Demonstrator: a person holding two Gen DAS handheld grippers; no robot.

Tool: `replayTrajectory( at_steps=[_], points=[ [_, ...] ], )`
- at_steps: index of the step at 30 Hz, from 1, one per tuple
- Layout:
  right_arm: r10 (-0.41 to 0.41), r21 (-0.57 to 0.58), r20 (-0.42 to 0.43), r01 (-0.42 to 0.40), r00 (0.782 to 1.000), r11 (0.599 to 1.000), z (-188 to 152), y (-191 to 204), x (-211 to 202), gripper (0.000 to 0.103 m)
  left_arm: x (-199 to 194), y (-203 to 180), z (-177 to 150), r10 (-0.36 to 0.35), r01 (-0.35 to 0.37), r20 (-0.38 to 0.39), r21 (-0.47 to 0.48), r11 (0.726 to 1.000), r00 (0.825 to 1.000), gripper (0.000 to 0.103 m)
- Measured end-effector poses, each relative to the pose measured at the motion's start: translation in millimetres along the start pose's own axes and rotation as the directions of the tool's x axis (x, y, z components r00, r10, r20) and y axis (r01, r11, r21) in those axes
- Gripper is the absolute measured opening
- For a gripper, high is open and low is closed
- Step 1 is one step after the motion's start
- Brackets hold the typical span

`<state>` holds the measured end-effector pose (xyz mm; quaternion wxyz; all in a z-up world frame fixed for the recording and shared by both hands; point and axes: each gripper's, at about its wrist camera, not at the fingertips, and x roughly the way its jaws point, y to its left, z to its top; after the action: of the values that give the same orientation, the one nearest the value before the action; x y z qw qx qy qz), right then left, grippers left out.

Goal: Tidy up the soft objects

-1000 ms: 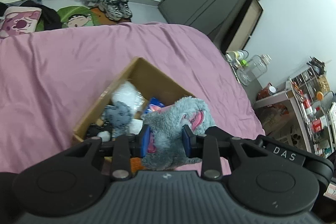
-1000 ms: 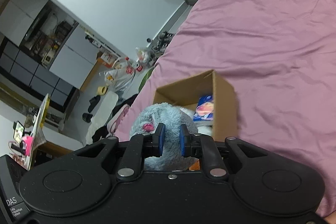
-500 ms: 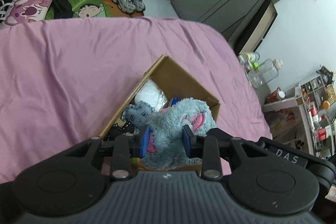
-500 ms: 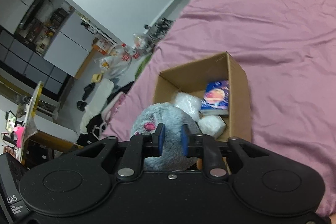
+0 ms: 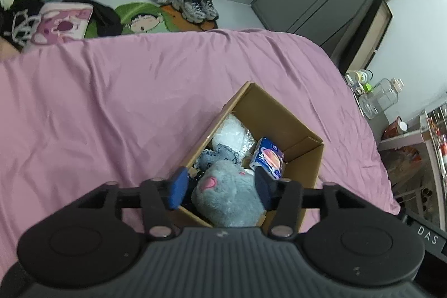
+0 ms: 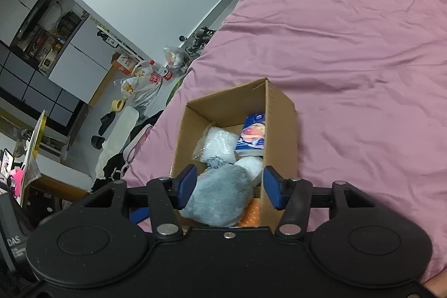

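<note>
A grey plush toy [image 5: 227, 194] with pink patches lies in the near end of an open cardboard box [image 5: 293, 130] on the pink bed. It also shows in the right wrist view [image 6: 218, 196], in the same box [image 6: 279, 113]. My left gripper [image 5: 220, 187] is open above the box, its blue pads either side of the plush. My right gripper [image 6: 229, 187] is open too, straddling the plush. The box also holds a white bagged bundle [image 6: 216, 144], a blue tissue pack [image 6: 251, 134] and a white soft ball [image 6: 250, 166].
The pink bedsheet [image 5: 111, 102] spreads around the box. Shoes [image 5: 195, 6], bags and clothes lie on the floor beyond the bed. A side table with bottles [image 5: 377, 99] stands to the right. Something orange [image 6: 250, 215] lies in the box's near corner.
Both grippers were shut on the grey plush and held it over the box. Both have opened, and the plush has dropped into the box's near end.
</note>
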<state>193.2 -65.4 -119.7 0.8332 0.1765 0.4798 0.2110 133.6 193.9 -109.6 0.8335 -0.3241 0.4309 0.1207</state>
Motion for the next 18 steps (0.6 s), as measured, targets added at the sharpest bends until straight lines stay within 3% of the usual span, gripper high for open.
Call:
replayTrajectory(
  at_steps=[5,11,13,18],
  points=[
    [-0.016,-0.013,0.018,0.016,1.0,1.0,-4,-8,-16,0.067,-10,-19,-4,0.019,-0.02,0.014,0.068,0.998,1.0,0.073],
    [-0.056,-0.023,0.065,0.058,0.996,0.998,-5,-19,-43,0.091,-20,-47,-15,0.038,-0.041,0.02,0.16,0.986,0.999,0.077],
    [-0.07,-0.024,0.08,0.072,0.994,0.997,-6,-23,-53,0.095,-26,-56,-20,0.044,-0.049,0.028,0.19,0.981,0.999,0.083],
    [-0.093,-0.032,0.136,0.098,0.986,0.995,-11,-33,-81,0.1,-40,-74,-33,0.023,-0.033,0.04,0.261,0.965,0.999,0.086]
  ],
)
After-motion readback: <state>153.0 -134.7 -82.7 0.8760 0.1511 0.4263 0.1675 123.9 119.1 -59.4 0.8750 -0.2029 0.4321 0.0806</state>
